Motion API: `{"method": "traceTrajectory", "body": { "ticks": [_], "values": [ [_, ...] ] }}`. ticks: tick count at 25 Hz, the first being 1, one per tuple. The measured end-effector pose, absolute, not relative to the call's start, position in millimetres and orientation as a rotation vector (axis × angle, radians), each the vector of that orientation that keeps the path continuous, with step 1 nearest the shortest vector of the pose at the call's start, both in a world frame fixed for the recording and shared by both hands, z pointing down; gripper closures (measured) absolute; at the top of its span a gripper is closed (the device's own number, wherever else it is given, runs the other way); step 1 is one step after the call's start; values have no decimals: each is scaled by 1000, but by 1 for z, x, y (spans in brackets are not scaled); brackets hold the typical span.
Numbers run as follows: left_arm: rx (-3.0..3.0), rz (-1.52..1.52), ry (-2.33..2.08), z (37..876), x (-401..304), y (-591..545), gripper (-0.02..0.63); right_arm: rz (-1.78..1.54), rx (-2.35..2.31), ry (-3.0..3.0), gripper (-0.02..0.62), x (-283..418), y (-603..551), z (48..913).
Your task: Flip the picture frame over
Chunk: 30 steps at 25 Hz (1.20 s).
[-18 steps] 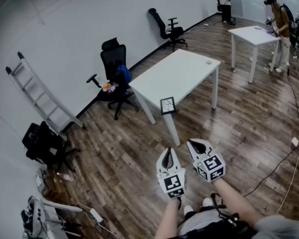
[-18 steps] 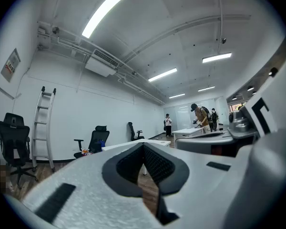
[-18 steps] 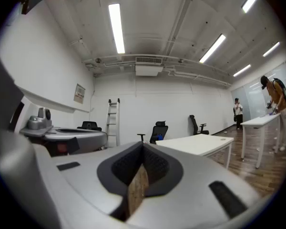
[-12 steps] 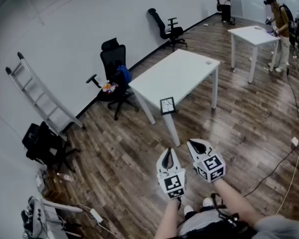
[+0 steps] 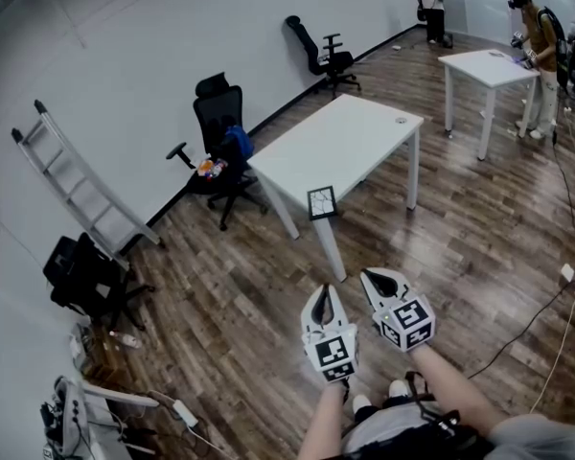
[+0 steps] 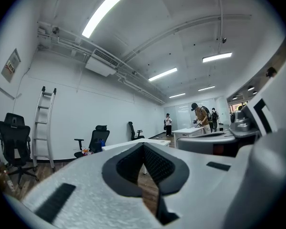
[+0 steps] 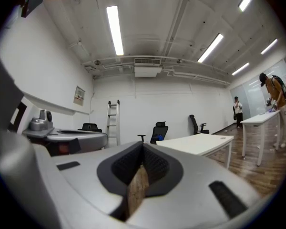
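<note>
A small black picture frame (image 5: pixel 322 202) with a cracked-pattern picture lies at the near corner of the white table (image 5: pixel 350 137). Both grippers hang well short of the table, over the wood floor in front of the person. My left gripper (image 5: pixel 322 294) is shut with nothing in it, its marker cube toward the camera. My right gripper (image 5: pixel 379 280) sits beside it on the right, also shut and holding nothing. In the left gripper view the table (image 6: pixel 133 144) shows ahead past the closed jaws. The right gripper view shows the table (image 7: pixel 195 143) ahead and to the right.
A black office chair (image 5: pixel 220 123) with a blue item stands left of the table, and a ladder (image 5: pixel 72 185) leans on the wall. A second chair (image 5: pixel 321 56) and a second white table (image 5: pixel 489 70) with people stand farther back. Cables (image 5: pixel 546 305) run along the floor at right.
</note>
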<state>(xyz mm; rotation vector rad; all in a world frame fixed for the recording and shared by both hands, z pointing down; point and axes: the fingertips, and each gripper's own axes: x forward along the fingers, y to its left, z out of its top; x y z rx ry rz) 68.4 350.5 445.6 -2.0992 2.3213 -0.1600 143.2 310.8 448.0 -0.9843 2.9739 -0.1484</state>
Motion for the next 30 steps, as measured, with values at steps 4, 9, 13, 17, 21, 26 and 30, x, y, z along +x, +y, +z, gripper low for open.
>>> {"method": "traceTrajectory", "body": {
  "ticks": [4, 9, 13, 17, 21, 26, 30],
  "values": [
    [-2094, -157, 2334, 446, 76, 351, 604, -152, -968, 2980, 595, 149, 311, 448],
    [-2074, -162, 2352, 447, 85, 352, 604, -147, -943, 2978, 595, 157, 310, 446],
    [-2054, -170, 2378, 452, 93, 351, 604, -147, -910, 2996, 595, 164, 309, 450],
    [-2034, -157, 2392, 452, 100, 347, 604, -149, -889, 3008, 595, 171, 305, 455],
    [-2029, -151, 2408, 454, 104, 346, 604, -152, -886, 3009, 594, 177, 302, 454],
    [-2039, -151, 2423, 459, 103, 343, 604, -163, -904, 3001, 595, 182, 297, 457],
    [-2054, -158, 2403, 461, 101, 334, 604, -170, -924, 2996, 594, 180, 289, 460]
  ]
}}
